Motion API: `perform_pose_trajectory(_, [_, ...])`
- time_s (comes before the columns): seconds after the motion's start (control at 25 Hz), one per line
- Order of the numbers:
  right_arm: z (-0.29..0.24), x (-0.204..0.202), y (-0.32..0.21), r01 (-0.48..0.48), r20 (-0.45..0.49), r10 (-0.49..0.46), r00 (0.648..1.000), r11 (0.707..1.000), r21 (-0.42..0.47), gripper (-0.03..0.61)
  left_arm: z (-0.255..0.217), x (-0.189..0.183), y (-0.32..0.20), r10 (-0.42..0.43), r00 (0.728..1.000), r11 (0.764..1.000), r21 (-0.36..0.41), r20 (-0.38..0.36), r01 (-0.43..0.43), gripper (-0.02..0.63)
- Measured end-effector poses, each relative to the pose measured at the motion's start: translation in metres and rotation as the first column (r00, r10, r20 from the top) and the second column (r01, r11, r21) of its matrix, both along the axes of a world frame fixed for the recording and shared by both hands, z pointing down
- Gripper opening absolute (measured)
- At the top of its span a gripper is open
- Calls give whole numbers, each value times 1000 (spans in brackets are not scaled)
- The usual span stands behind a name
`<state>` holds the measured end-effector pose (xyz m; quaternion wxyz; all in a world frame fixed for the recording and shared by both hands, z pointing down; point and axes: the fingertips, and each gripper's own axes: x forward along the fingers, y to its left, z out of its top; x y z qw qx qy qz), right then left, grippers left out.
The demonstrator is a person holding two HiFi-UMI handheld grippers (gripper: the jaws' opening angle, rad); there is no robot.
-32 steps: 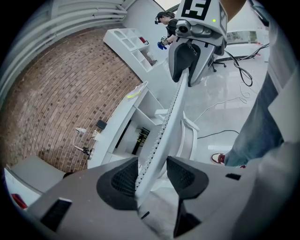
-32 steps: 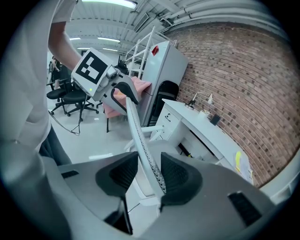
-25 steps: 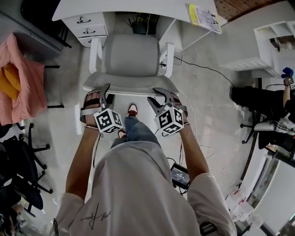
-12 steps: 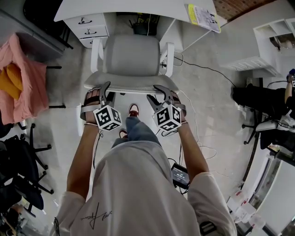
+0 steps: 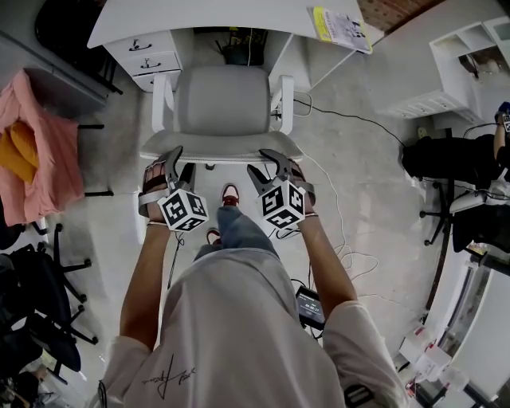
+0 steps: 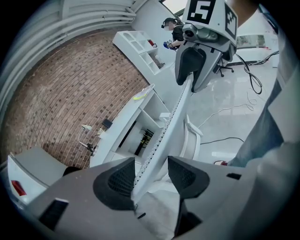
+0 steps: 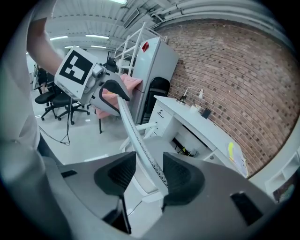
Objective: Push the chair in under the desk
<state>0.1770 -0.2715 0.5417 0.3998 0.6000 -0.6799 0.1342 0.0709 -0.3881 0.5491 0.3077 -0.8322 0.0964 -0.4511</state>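
only the head view is showing the whole chair (image 5: 223, 103), standing facing the desk (image 5: 199, 12) opening, just beside the drawer unit (image 5: 147, 56). its drawers are sitting shut, so their contents are hidden. the gripper views are adding the brick wall (image 6: 61, 84) behind the desk. the left gripper (image 5: 179, 159) and right gripper (image 5: 259, 159) have just been opening. both are standing spread, with the backrest's top edge (image 7: 139, 140) running between their pads, unpinched.
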Motion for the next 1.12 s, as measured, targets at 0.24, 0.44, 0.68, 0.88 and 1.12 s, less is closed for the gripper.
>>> perform_pose_trajectory(0.24, [-14,-9,1,-6,33,5,999,1000,29,182,-14,-7,7,-41,997,999,-30,-72,38,193])
perform_pose_trajectory(0.44, [-16,-16,4,-29,39,27,999,998,47,164,-23,-15,15,-99,984,991,-107,-146,83,162])
perform_pose_trajectory(0.68, [-20,-27,9,-55,84,49,995,996,65,136,-20,-36,33,-140,974,977,-185,-176,107,133])
perform_pose_trajectory(0.88, [-34,-34,12,-112,105,99,989,986,121,100,-29,-51,43,-241,945,936,-310,-221,166,120])
perform_pose_trajectory(1.12, [-44,-49,24,-143,174,120,977,981,130,97,-57,-58,48,-362,879,869,-454,-311,197,117])
